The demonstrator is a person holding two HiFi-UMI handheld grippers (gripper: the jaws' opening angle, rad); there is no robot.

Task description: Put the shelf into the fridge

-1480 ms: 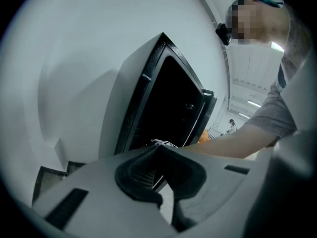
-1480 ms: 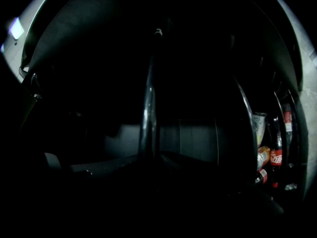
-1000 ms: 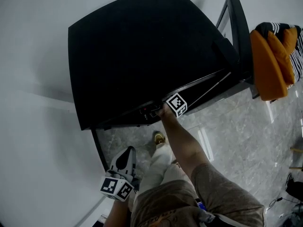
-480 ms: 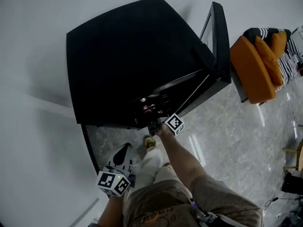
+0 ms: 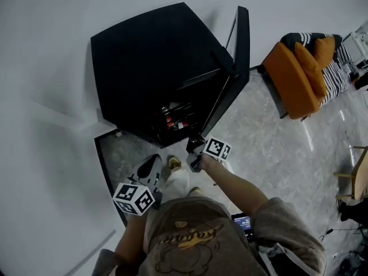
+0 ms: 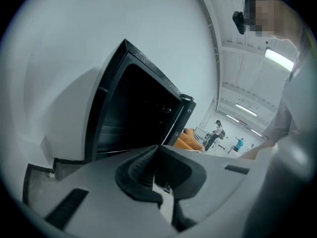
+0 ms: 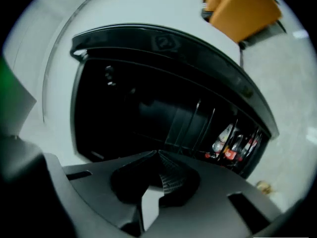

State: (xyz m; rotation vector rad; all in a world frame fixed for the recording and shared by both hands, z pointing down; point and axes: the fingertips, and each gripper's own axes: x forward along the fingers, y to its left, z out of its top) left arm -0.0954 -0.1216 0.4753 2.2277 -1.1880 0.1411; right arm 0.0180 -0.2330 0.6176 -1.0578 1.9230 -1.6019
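The black fridge stands against the white wall with its door swung wide open to the right. Wire shelves and several bottles show in its dark inside, and the bottles are also visible from above. My right gripper hangs just in front of the open fridge, apart from it, shut with nothing in it. My left gripper is lower left by the person's leg, also shut and holding nothing. Its own view looks up at the fridge.
An orange sofa with a striped cushion stands to the right of the door. A wooden chair is at the far right edge. The person's shoe rests on the marble floor before the fridge. A dark floor strip runs along the wall.
The right gripper has drawn back from the fridge's front edge toward the person. The door has swung wider open, and the head view has pulled back.
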